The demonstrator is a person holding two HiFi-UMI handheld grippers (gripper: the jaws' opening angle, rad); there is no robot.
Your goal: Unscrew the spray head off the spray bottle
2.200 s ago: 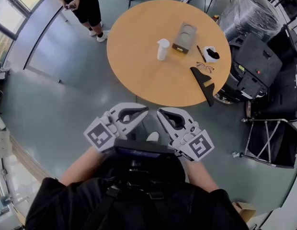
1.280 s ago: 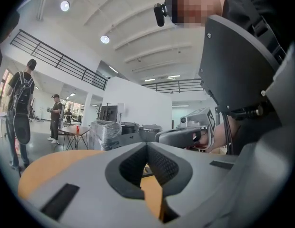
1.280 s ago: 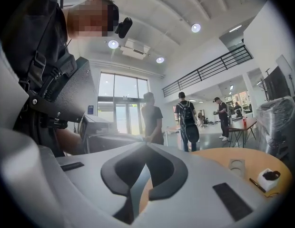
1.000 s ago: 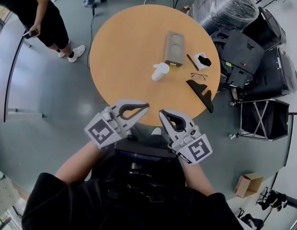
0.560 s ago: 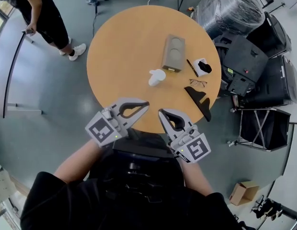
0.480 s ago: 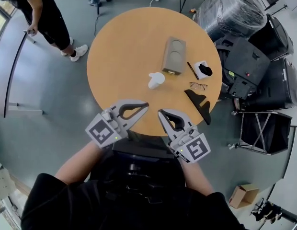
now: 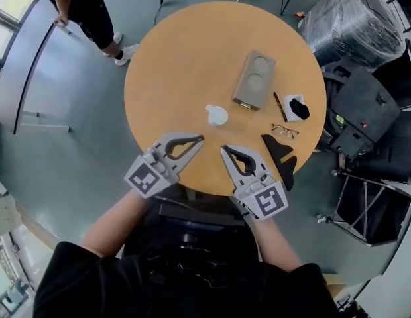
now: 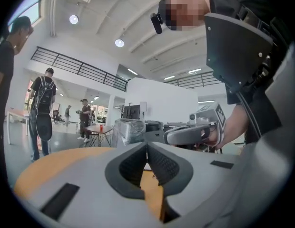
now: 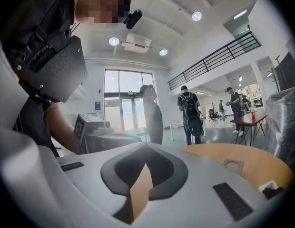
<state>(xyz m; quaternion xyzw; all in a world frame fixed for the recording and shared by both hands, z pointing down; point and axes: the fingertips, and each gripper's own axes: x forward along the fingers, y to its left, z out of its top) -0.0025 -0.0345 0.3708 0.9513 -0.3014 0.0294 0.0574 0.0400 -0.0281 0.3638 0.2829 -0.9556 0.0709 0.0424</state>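
The grey left gripper (image 7: 199, 138) and right gripper (image 7: 224, 150) hang clenched, empty, over the round orange table (image 7: 179, 65). The white spray bottle (image 7: 217, 115) stands at their twelve o'clock.

Table (image 7: 166, 71) lies bare left of spray bottle (image 7: 217, 115); box (image 7: 254, 80) flanks right.

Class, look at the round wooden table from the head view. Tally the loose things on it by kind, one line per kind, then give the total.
white spray bottle: 1
grey-brown box: 1
pen: 1
pair of glasses: 1
white square piece with something black on it: 1
black angled piece at the table's edge: 1
Total: 6
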